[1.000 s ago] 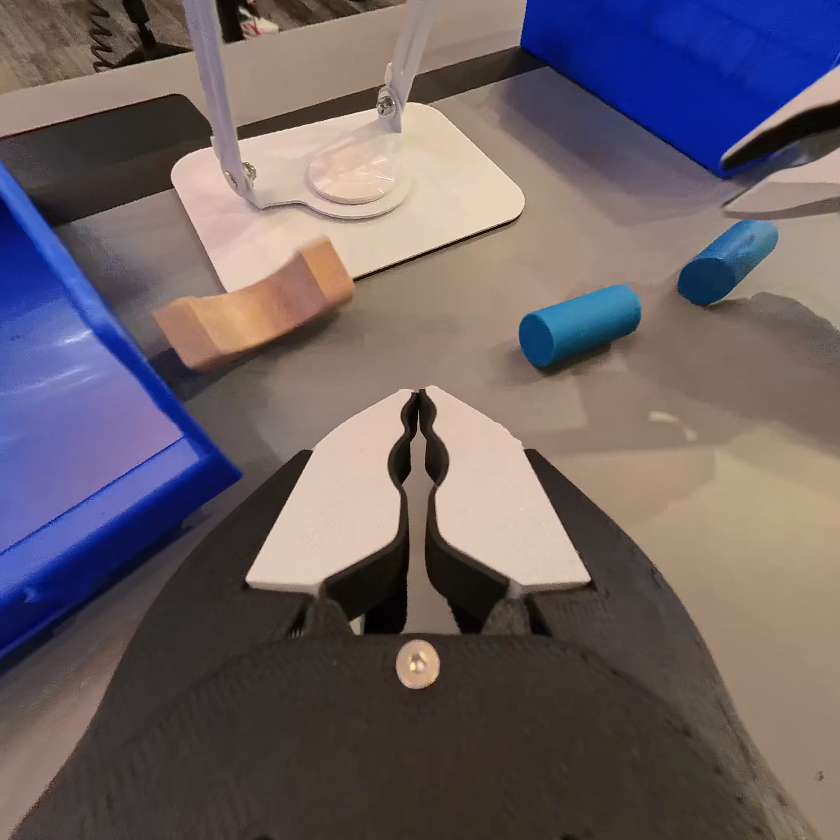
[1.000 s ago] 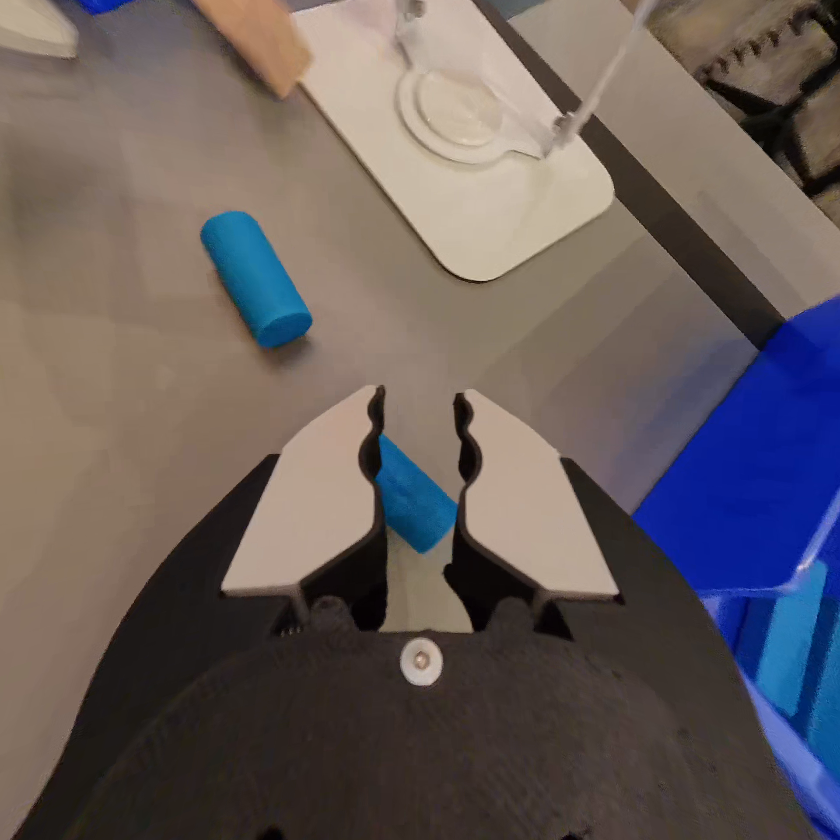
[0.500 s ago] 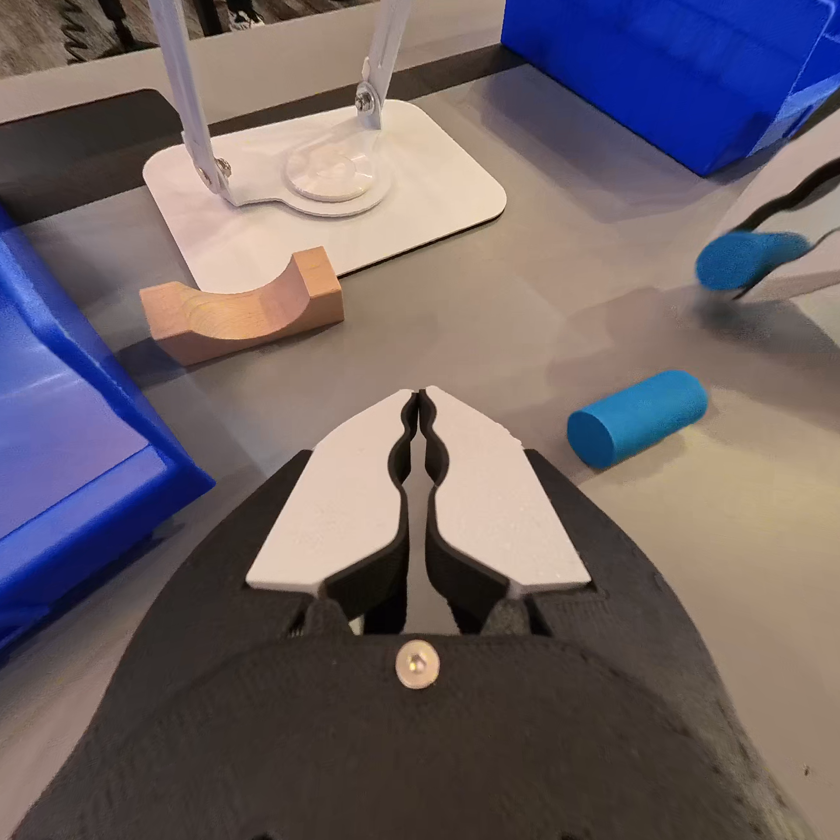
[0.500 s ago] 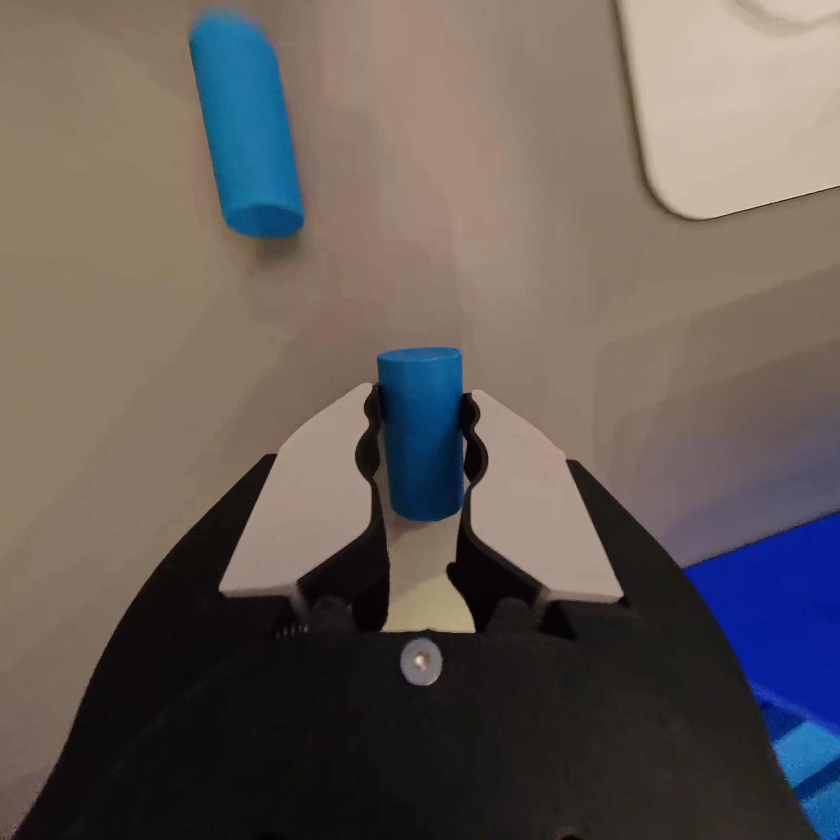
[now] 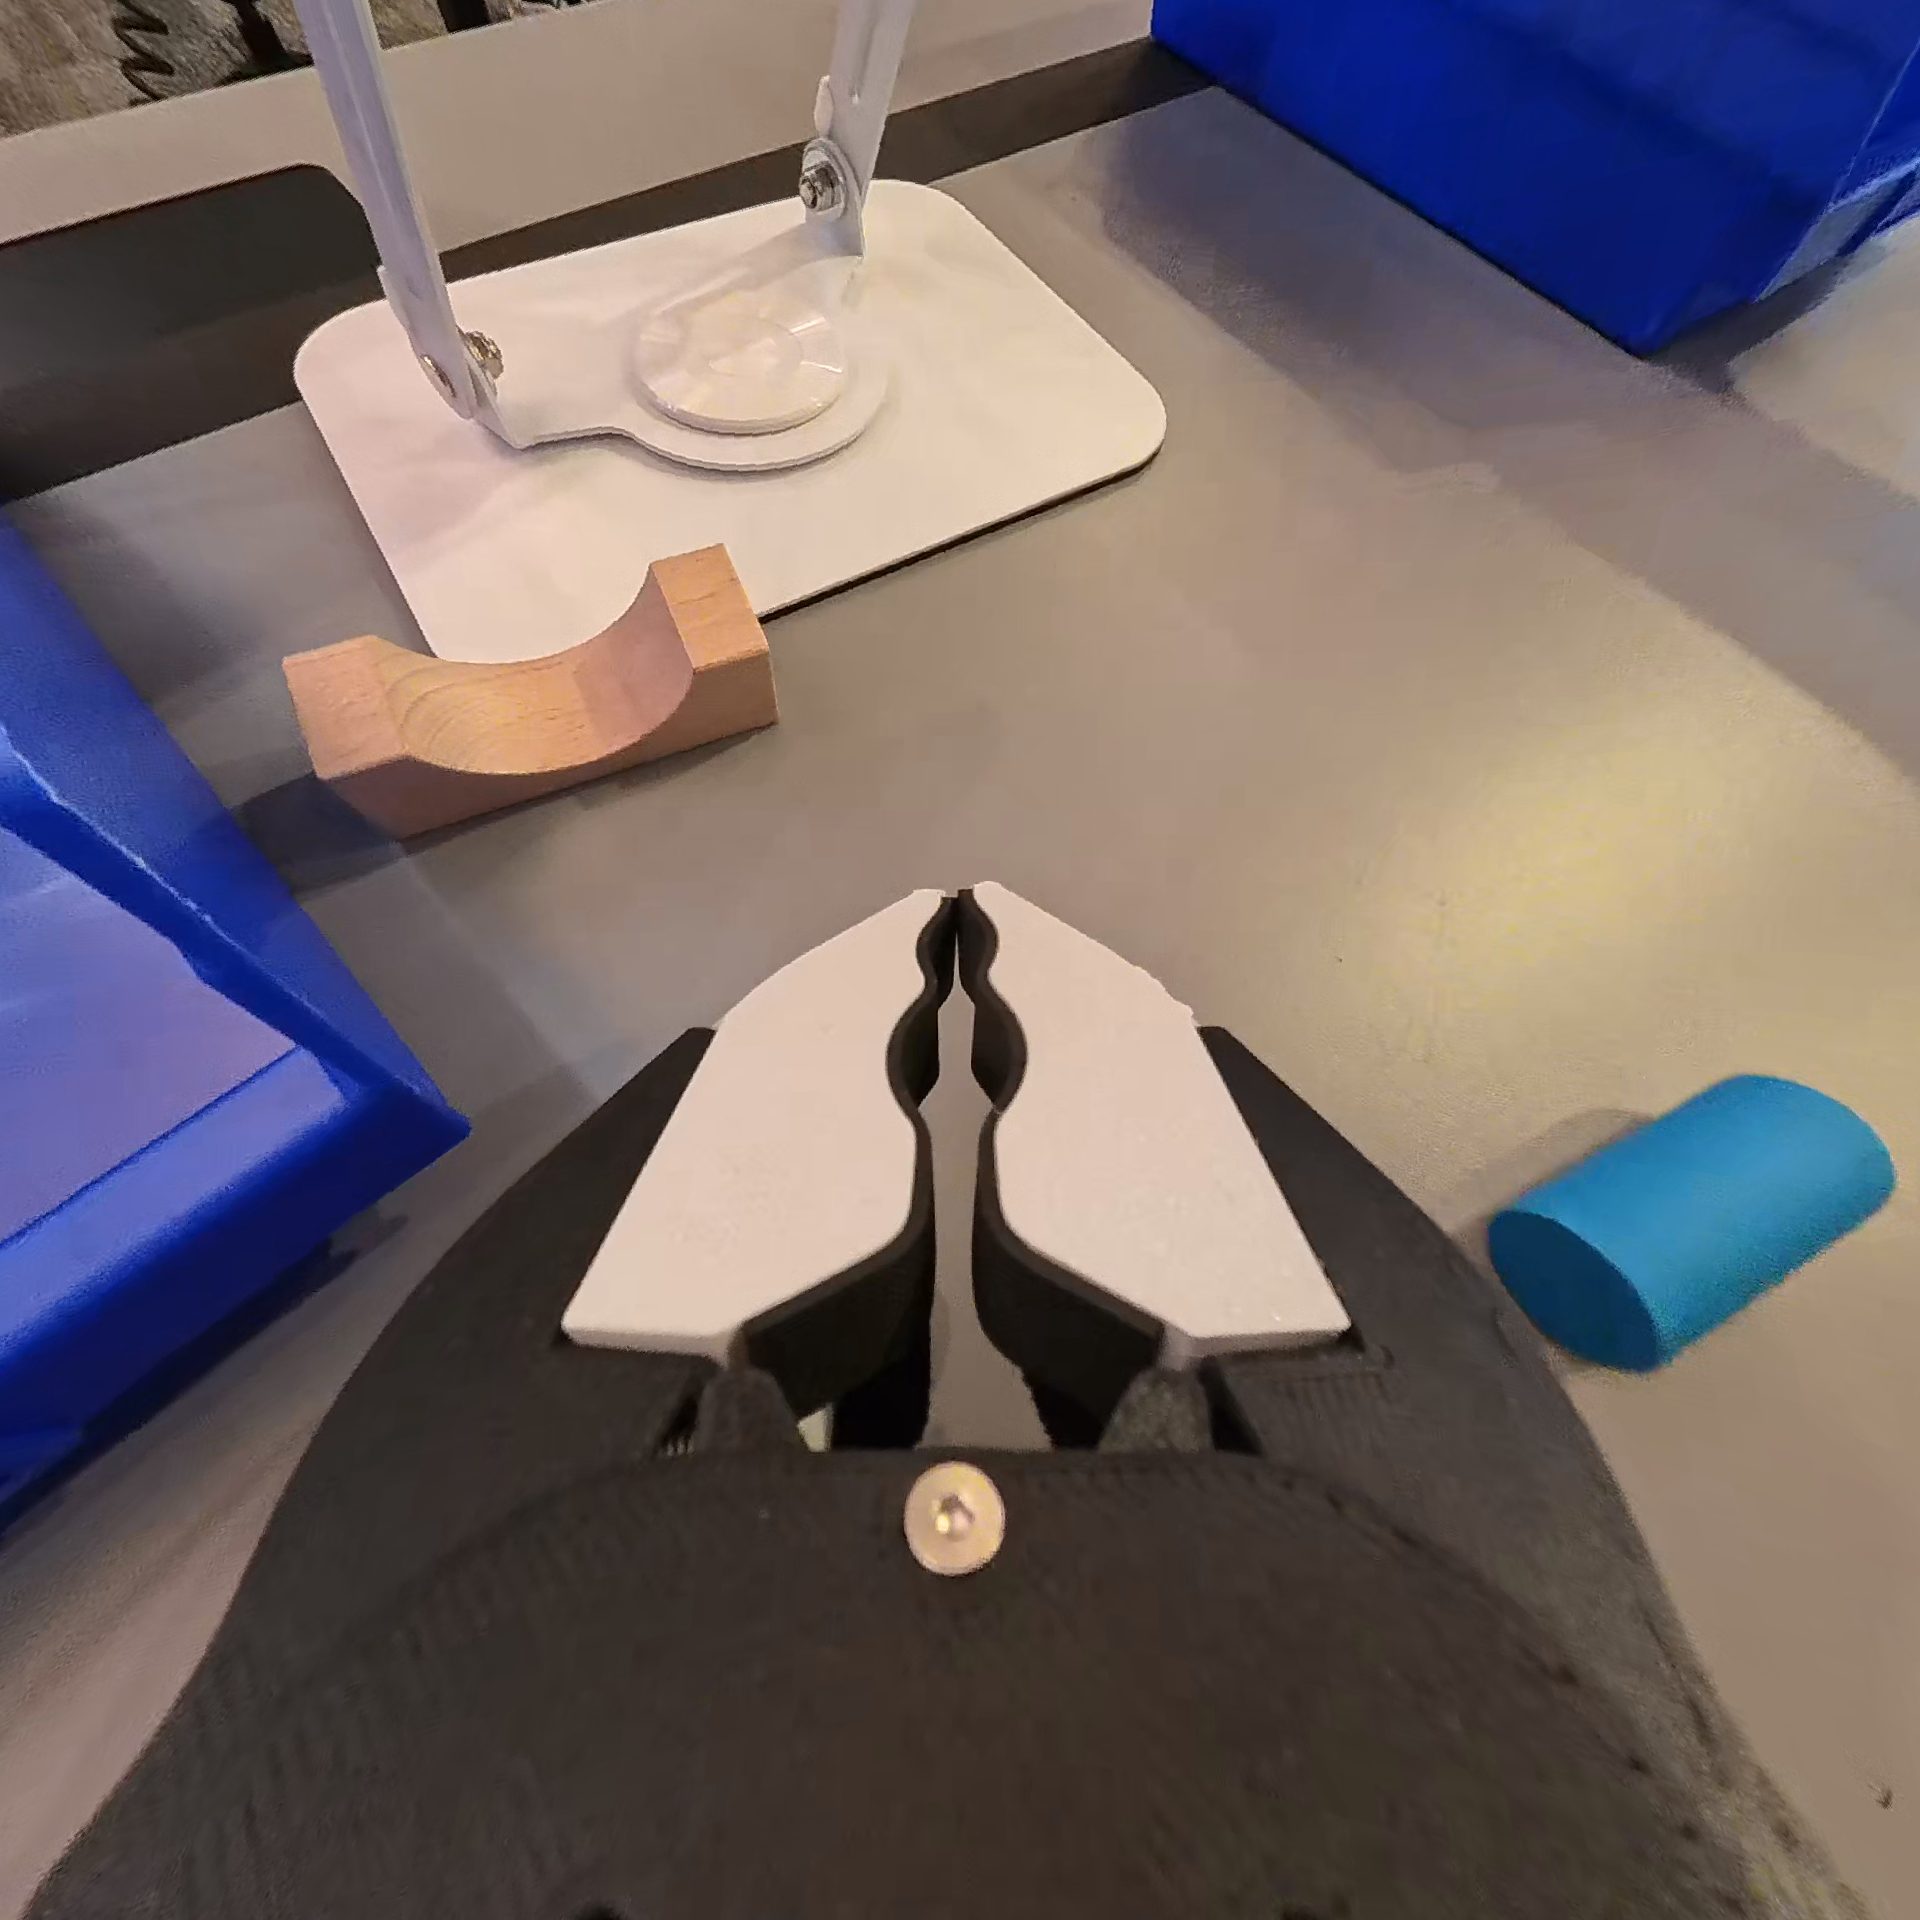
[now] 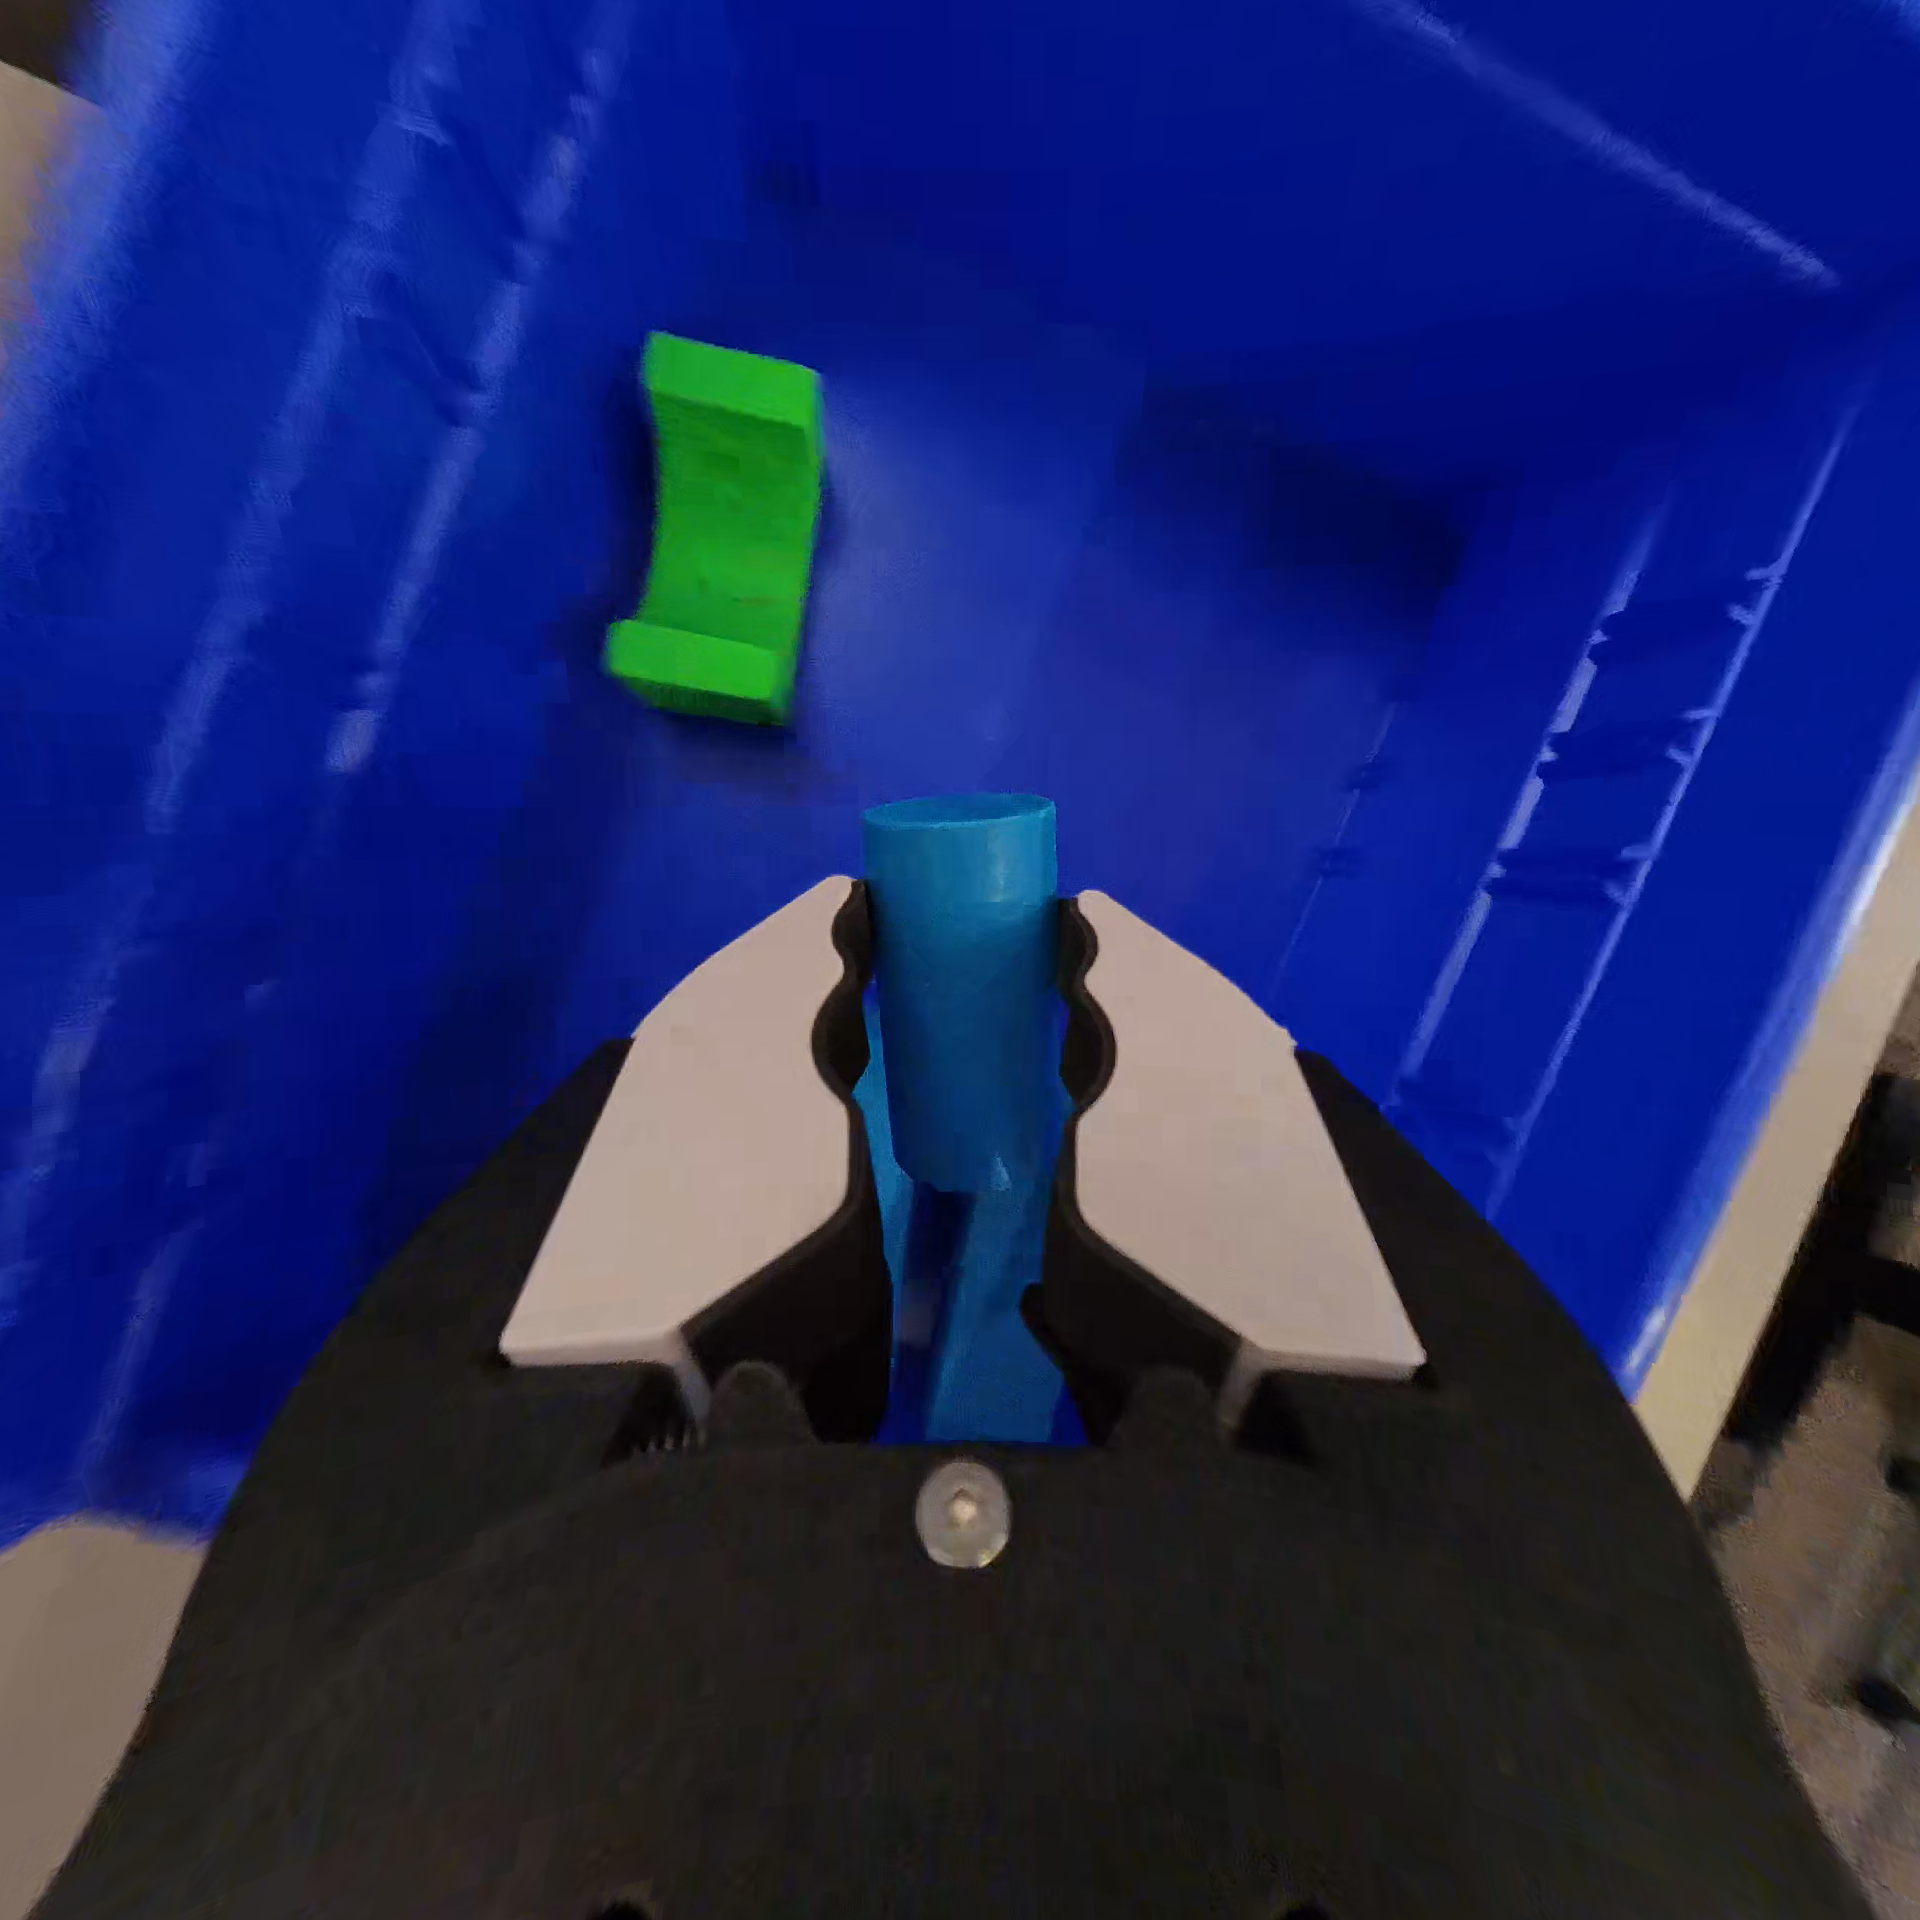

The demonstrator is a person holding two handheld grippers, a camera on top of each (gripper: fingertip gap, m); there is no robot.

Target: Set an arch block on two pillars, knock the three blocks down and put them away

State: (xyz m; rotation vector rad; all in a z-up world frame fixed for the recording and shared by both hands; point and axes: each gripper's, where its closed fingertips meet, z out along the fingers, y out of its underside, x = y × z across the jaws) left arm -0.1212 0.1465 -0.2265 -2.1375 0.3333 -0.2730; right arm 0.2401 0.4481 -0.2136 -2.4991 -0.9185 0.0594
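Observation:
In the left wrist view a wooden arch block (image 5: pixel 530 712) lies on its back on the grey table, ahead and left of my left gripper (image 5: pixel 956 899), which is shut and empty. A blue cylinder pillar (image 5: pixel 1688 1231) lies on its side to the gripper's right. In the right wrist view my right gripper (image 6: pixel 961 899) is shut on the second blue cylinder pillar (image 6: pixel 961 966) and holds it over the inside of a blue bin (image 6: pixel 1351 416). A green arch block (image 6: pixel 722 525) lies on the bin's floor.
A white lamp base (image 5: pixel 727 416) with two metal arms stands behind the wooden arch. A blue bin (image 5: pixel 156 1039) sits at the left edge and another blue bin (image 5: pixel 1558 135) at the back right. The table's dark far edge (image 5: pixel 187 260) runs behind them. Tip to tip, the grippers are about 45 cm apart. The green arch block (image 6: pixel 722 525) is about 9 cm from my right fingertips and 45 cm from my left.
My right gripper closed on a blue cylinder, lifted it off the table and carried it over the blue bin. My left gripper stayed shut and drew back a little, so the other cylinder shifted right in its view.

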